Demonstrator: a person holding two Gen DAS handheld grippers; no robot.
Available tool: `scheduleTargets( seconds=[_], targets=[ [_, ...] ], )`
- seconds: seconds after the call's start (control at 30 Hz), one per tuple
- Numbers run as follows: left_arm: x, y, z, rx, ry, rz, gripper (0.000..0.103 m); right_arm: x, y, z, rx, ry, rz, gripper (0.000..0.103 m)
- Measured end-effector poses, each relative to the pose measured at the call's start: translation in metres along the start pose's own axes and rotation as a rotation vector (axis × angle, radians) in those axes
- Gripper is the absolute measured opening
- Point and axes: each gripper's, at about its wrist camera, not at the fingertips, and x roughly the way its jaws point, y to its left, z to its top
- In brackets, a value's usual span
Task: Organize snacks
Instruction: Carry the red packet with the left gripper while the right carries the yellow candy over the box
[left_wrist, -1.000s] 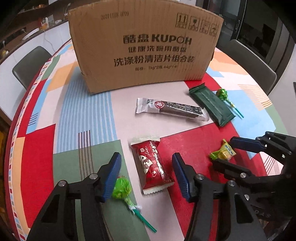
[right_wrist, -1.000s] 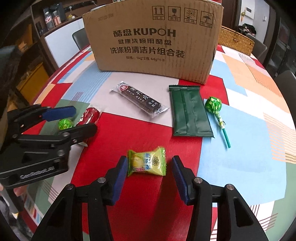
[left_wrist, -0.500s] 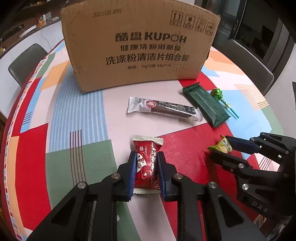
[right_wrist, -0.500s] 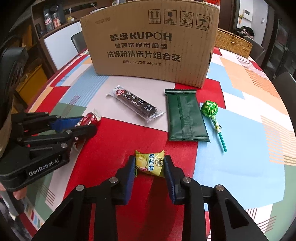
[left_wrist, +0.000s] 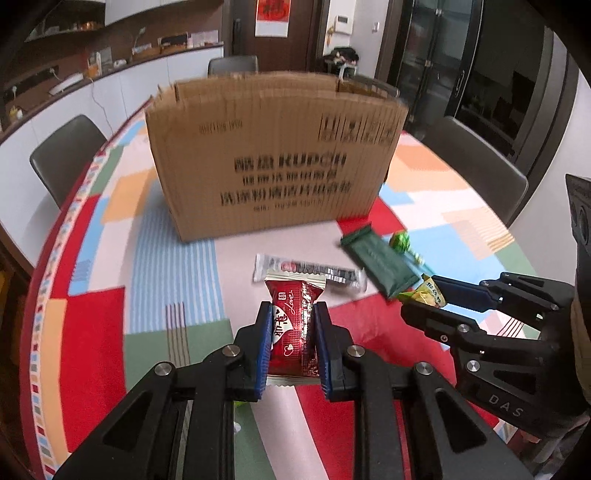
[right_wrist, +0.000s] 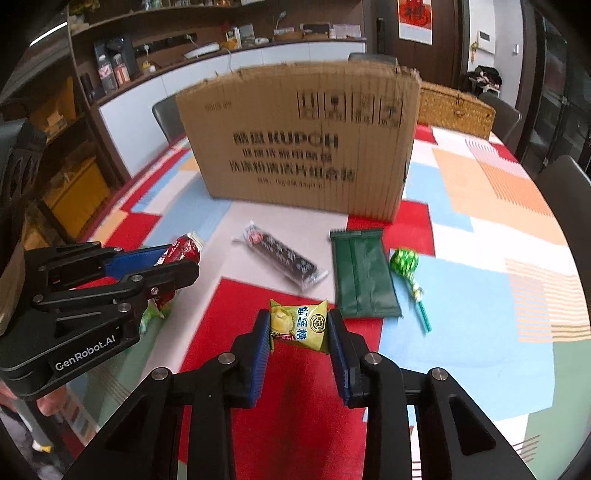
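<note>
My left gripper (left_wrist: 292, 317) is shut on a red snack packet (left_wrist: 293, 328) and holds it above the table. My right gripper (right_wrist: 299, 325) is shut on a yellow candy packet (right_wrist: 300, 325), also lifted. A cardboard box (left_wrist: 273, 162) stands at the back of the table; it also shows in the right wrist view (right_wrist: 303, 144). On the table lie a long dark snack bar (right_wrist: 280, 254), a dark green packet (right_wrist: 362, 273) and a green lollipop (right_wrist: 405, 263). Another green lollipop (right_wrist: 149, 317) lies under the left gripper.
The round table has a colourful patterned cloth (left_wrist: 99, 266). Grey chairs (left_wrist: 64, 155) stand around it. A woven basket (right_wrist: 454, 107) sits behind the box on the right. A counter with shelves (right_wrist: 122, 74) runs along the far wall.
Both grippers closed on their packets and have lifted them off the table; the view has risen and tilted up toward the box.
</note>
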Motion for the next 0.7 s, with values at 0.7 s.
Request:
scheduleTargets(
  seconds=[0.7],
  targets=[
    [-0.072, -0.001, 0.081, 0.046, -0.249, 0.052, 0.023, -0.067, -0.002, 0.081, -0.015, -0.267, 0.007, 0.032]
  ],
)
